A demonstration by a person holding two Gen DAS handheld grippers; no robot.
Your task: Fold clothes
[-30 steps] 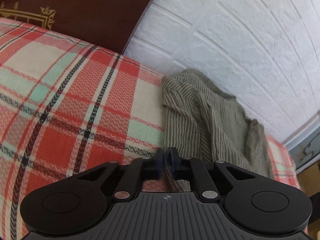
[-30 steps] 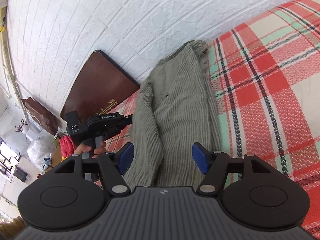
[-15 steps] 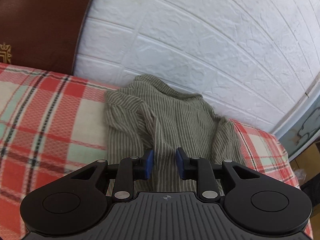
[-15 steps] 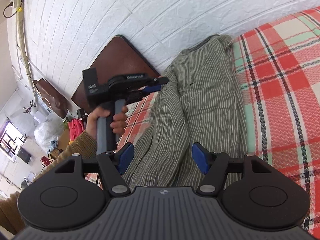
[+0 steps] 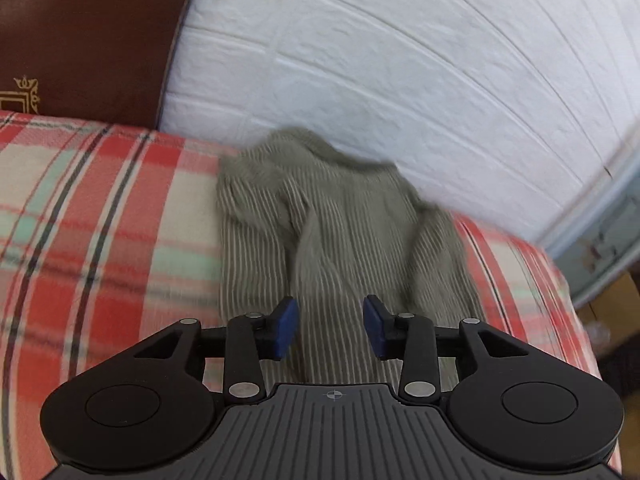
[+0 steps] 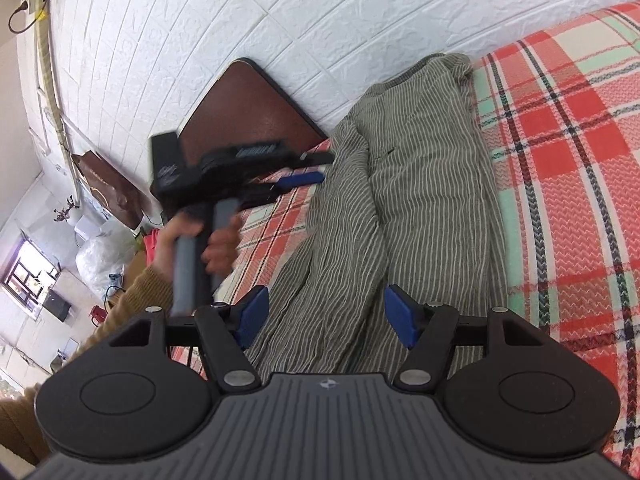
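An olive garment with thin white stripes lies folded lengthwise on the plaid bed cover, its collar end against the white wall. My left gripper hovers above its near end; the jaws are opening and the pads press on nothing. In the right wrist view the same garment runs away from me, and my right gripper stands open over its near end, holding nothing. The left gripper appears there too, blurred, held by a hand above the garment's left edge.
A red, cream and green plaid cover spreads over the bed. A dark brown headboard and a white brick-pattern wall stand behind it. Beyond the bed's left side lie a window, bags and clutter.
The left gripper went from shut on the cloth to open, letting go, and rose and swung towards the garment's middle. The right gripper stayed open and drifted slightly.
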